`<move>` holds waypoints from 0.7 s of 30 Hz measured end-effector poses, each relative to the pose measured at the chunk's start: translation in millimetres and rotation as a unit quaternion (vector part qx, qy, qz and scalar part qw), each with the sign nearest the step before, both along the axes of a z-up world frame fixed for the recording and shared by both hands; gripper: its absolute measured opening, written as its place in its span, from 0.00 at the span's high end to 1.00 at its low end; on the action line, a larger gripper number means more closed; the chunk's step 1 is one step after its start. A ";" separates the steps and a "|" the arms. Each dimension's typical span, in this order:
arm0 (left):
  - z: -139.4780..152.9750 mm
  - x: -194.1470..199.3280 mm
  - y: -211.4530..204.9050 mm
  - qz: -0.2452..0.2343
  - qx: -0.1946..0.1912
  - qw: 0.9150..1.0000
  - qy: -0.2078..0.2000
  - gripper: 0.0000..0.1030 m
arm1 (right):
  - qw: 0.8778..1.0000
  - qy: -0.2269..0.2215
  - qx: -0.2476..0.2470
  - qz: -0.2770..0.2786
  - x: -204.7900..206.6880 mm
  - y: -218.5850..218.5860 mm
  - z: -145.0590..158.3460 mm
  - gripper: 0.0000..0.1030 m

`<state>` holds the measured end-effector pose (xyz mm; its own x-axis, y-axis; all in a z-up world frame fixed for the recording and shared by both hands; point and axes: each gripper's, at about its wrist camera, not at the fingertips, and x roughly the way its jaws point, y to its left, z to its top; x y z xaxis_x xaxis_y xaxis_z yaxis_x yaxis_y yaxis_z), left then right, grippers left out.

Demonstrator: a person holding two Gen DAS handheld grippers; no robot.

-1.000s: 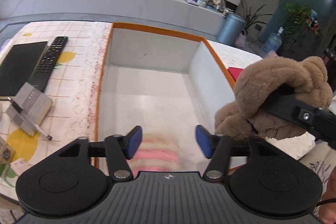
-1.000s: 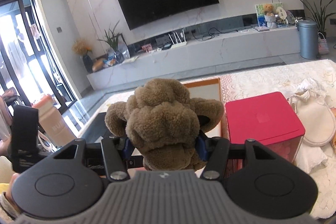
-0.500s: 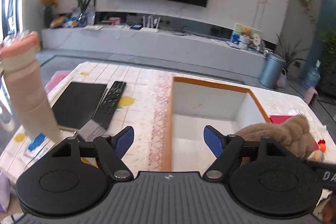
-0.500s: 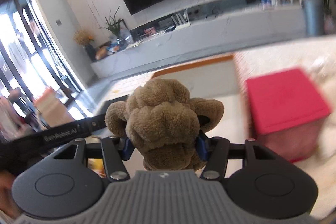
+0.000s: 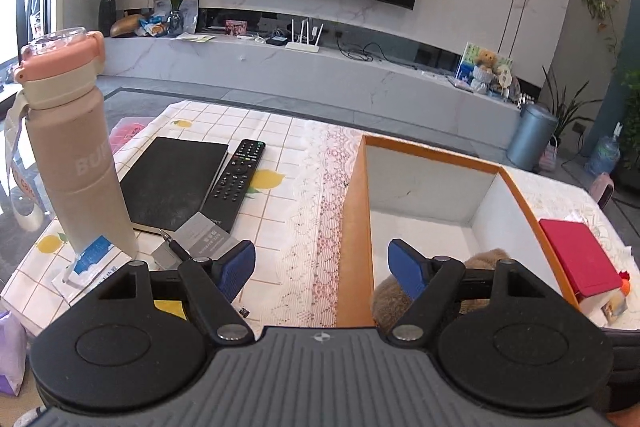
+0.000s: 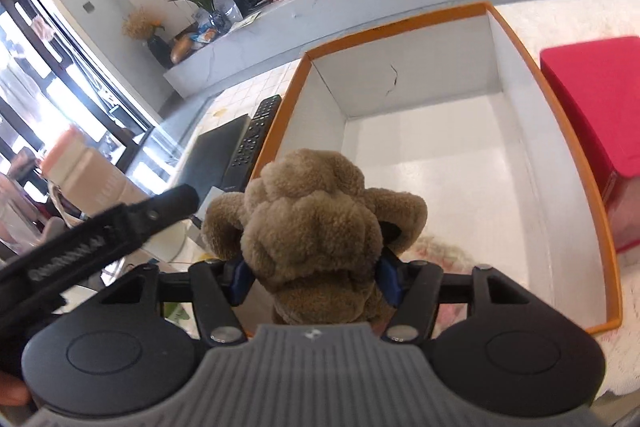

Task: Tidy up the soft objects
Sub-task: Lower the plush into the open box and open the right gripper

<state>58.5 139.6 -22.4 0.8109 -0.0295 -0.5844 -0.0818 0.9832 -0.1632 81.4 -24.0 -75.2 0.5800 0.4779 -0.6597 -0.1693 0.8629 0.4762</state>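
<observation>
My right gripper is shut on a brown plush toy and holds it over the near end of the orange-rimmed white box. A pink and white soft thing lies blurred on the box floor behind the toy. My left gripper is open and empty, over the box's left wall. The brown toy shows behind its right finger, inside the box. The left gripper's body crosses the left side of the right wrist view.
Left of the box lie a black notebook, a remote, a pen and card, and a pink bottle stands there. A red box stands right of the orange box.
My right gripper has tilted down and carried the brown toy over and into the box. My left gripper has pulled back, tilted up and shifted left from the box interior.
</observation>
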 end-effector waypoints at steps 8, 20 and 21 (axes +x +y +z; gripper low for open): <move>0.6 -0.5 13.1 0.023 -0.030 0.999 0.000 0.14 | 0.999 -0.027 -0.028 -0.031 -1.8 -5.6 12.0 0.06; -1.2 0.8 10.4 0.036 -0.020 0.999 0.006 0.14 | 0.994 -0.073 -0.055 -0.054 -19.6 -37.0 28.9 0.07; -1.2 0.3 11.2 0.039 -0.020 0.999 0.006 0.14 | 0.994 -0.075 -0.062 -0.048 -20.4 -35.5 28.6 0.10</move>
